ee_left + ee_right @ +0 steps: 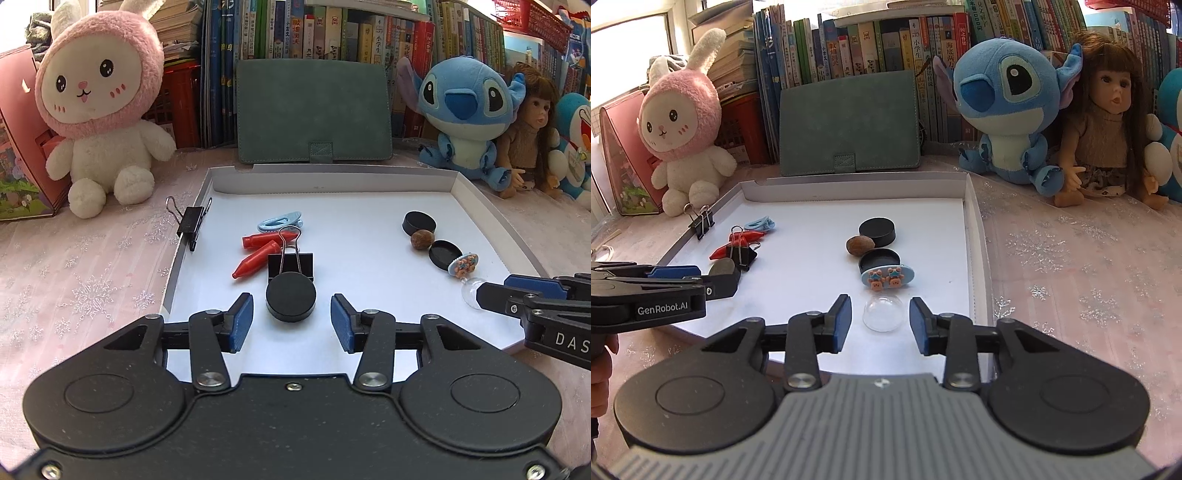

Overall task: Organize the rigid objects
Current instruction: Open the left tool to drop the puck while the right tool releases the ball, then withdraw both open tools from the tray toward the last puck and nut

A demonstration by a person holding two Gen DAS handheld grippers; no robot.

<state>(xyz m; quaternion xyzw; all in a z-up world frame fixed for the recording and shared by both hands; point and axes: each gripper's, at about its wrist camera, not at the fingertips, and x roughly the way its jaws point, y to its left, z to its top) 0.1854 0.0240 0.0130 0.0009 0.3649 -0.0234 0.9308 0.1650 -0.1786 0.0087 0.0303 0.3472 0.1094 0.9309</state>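
Observation:
A white tray (pixel 480 206) holds the small objects. My left gripper (pixel 291 323) is open, its pads on either side of a black round cap (pixel 291 296), apart from it. Behind the cap lie a black binder clip (pixel 290 260), two red pieces (pixel 255 254) and a light blue clip (pixel 279 220). My right gripper (pixel 880 322) is open around a clear dome (pixel 883 312), not touching it. Just beyond are a blue oval charm (pixel 888 277), a black lid (pixel 880 258), a brown nut (pixel 860 244) and a black cap (pixel 877 231).
Another binder clip (pixel 190 221) is clipped on the tray's left wall. Behind the tray stand a green case (pixel 314 110), a pink rabbit plush (pixel 99 110), a blue plush (pixel 465 110), a doll (pixel 1108 122) and shelved books. A snowflake tablecloth (pixel 1071 277) surrounds the tray.

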